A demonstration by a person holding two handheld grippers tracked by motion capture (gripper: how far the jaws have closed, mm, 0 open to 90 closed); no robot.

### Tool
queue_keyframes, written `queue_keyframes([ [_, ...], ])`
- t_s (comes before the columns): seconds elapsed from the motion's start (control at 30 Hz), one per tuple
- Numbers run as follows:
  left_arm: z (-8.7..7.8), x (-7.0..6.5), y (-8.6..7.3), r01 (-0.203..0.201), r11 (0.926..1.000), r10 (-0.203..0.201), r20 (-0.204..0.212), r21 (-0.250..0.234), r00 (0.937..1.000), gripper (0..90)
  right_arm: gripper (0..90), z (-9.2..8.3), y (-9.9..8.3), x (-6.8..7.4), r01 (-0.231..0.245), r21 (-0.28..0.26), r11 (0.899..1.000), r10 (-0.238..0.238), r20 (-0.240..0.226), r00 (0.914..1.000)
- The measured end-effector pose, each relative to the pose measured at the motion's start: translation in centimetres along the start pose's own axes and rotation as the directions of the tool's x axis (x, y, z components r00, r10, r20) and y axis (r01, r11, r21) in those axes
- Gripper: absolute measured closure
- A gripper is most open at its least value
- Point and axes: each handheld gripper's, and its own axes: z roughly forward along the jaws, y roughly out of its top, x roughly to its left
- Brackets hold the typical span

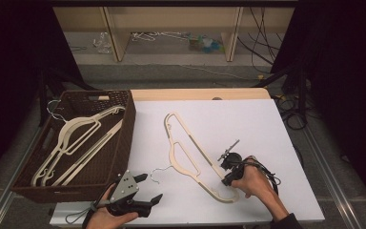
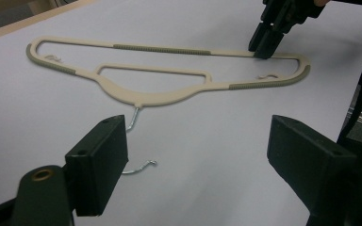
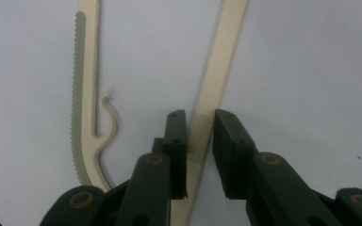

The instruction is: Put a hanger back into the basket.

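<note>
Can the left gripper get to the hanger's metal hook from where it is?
Probably yes: the left gripper is open, and the metal hook lies on bare white table just ahead of its jaws.

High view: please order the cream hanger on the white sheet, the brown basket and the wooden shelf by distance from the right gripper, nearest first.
From the right gripper:
1. Cream hanger, between its jaws at the near end.
2. Brown basket, far left on the table.
3. Wooden shelf, behind the table, at the top.
</note>
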Motion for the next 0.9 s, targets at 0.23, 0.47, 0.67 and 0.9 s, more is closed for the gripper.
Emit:
queue_keyframes([
  [0.23,-0.11,0.02,-0.04,-0.004,1.0,0.004,-0.006,0.006,1.0,21.1,78.0,-0.28,-0.51,-0.81,0.032,0.002,0.999,-0.032,-0.015,0.9994],
  [0.47,0.06,-0.01,0.0,-0.015,0.9999,0.015,0.0,0.007,0.9999,21.2,72.3,-0.13,-0.17,-0.68,0.005,-0.004,1.0,-0.005,-0.015,0.9999],
  [0.67,0.1,0.01,-0.01,-0.012,0.9999,0.012,-0.004,0.011,0.9999,21.3,76.1,0.05,-0.01,-0.51,-0.008,-0.002,1.0,0.008,0.008,0.9999],
  [0.9,0.16,0.04,-0.05,-0.01,0.9999,0.01,-0.002,0.013,0.9999,21.4,78.5,-0.08,0.14,-0.25,0.005,0.019,1.0,-0.005,0.025,0.9997],
])
